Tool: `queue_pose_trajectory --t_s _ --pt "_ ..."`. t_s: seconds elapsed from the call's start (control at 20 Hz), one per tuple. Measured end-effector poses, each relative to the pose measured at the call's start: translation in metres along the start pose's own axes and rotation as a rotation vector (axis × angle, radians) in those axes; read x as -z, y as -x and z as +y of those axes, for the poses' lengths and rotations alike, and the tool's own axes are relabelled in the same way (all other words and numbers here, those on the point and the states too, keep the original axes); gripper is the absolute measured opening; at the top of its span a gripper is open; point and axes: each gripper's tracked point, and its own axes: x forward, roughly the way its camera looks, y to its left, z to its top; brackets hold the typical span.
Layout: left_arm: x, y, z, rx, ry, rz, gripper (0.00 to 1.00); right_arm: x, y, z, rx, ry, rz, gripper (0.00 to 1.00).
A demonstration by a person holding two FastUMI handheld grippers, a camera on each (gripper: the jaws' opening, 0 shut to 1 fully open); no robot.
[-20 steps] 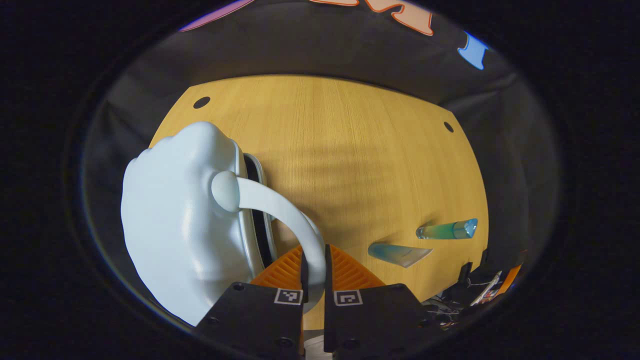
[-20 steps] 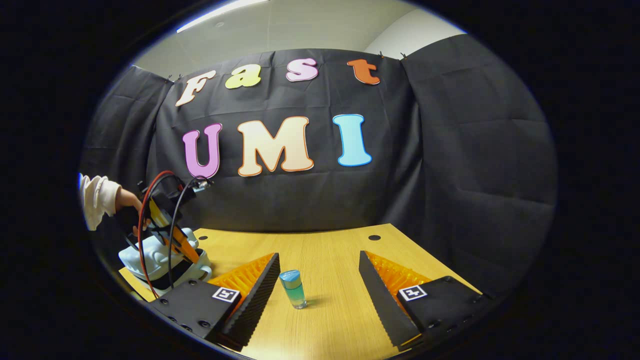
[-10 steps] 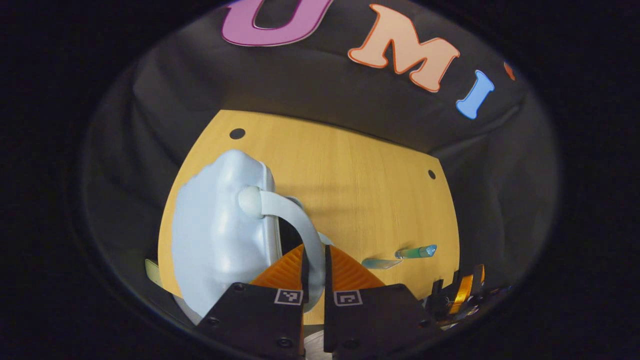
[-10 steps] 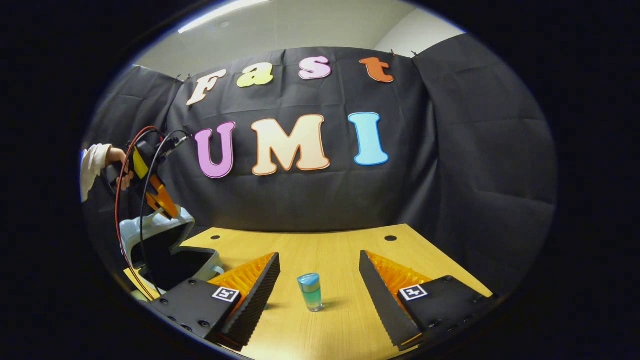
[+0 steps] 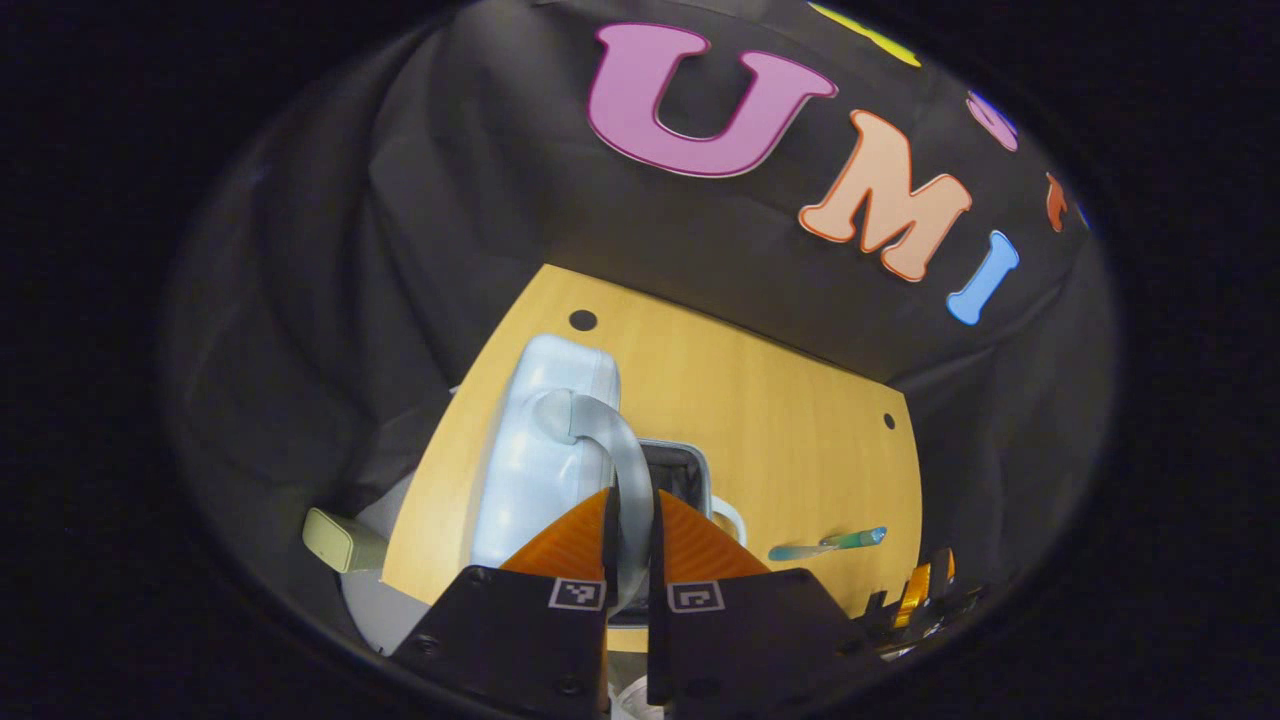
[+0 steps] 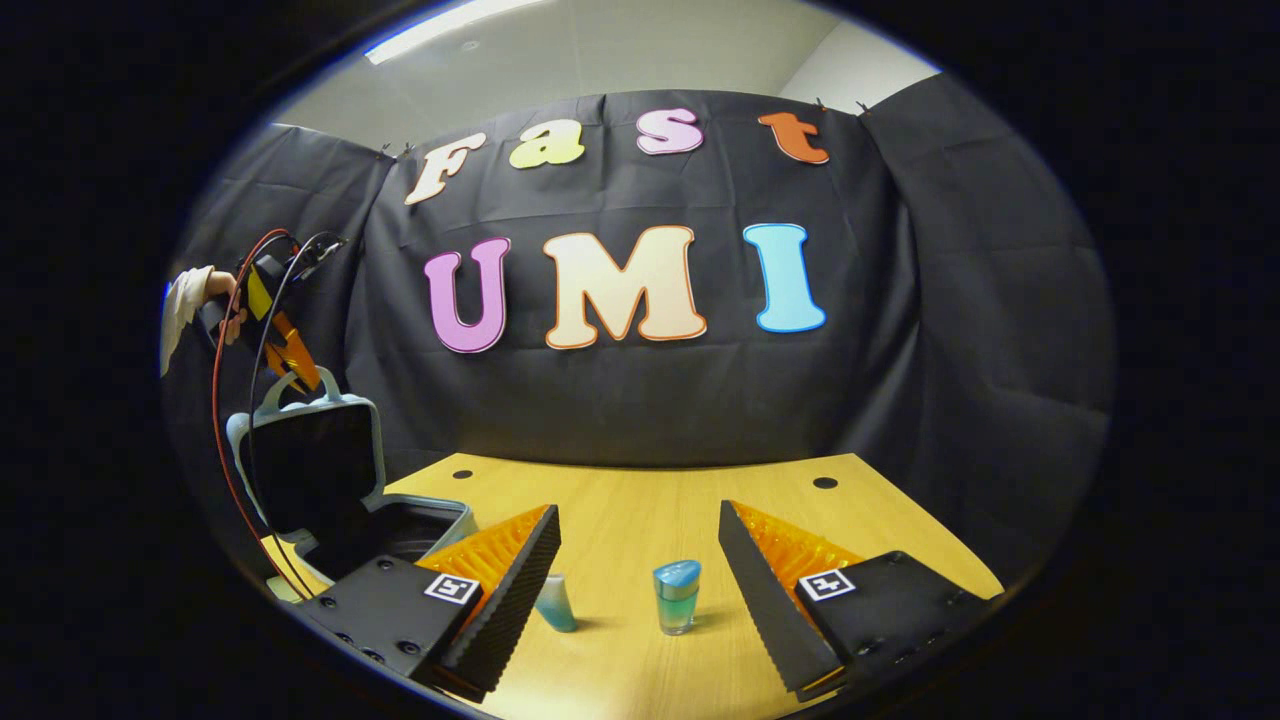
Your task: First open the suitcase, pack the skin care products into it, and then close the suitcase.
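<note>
step: opening the suitcase (image 6: 310,470), first part of the task; no packing begun, I judge
left gripper (image 5: 630,545): my jaws are pinched tight on the pale handle (image 5: 610,440) of the lid (image 5: 535,450), holding it up
lid: in the right gripper view it stands near upright at the left end of the surface (image 6: 640,510), dark lining facing the room
hand (image 6: 205,300): seen far left in the right gripper view, gripping my left tool above the lid
right gripper (image 6: 637,570): jaws wide apart, nothing between the pads, low over the surface
bottle (image 6: 677,597): blue-green, standing upright between my right jaws but not touched
tube (image 6: 553,603): blue, just beside my left-hand finger in that view, on the surface
suitcase contents: the base looks dark and I see nothing inside; part of it is hidden by my finger
next: let the lid rest open and let go of the handle, then close my right jaws on the bottle; needs a straight, gentle pinch so it stays upright
</note>
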Motion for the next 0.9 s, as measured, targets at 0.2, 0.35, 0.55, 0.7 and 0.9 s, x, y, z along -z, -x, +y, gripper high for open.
queue_pose_trajectory --t_s 0.2,0.35,0.55,0.7,0.9 --pt "-0.003 0.008 0.041 -0.100 -0.023 -0.021 0.08 0.002 -0.008 0.025 -0.023 0.007 0.003 1.00" --pt "-0.003 0.013 0.067 -0.166 -0.029 -0.027 0.08 0.007 -0.011 0.044 -0.034 0.018 0.012 0.99" --pt "0.000 0.020 0.101 -0.231 -0.042 -0.019 0.08 0.011 -0.011 0.064 -0.043 0.037 0.017 0.99" --pt "0.009 0.018 0.118 -0.254 -0.018 0.001 0.04 0.011 -0.009 0.070 -0.036 0.043 0.015 1.00" --pt "0.027 -0.006 0.137 -0.308 0.011 0.041 0.02 0.010 -0.006 0.072 -0.021 0.041 0.014 0.99"
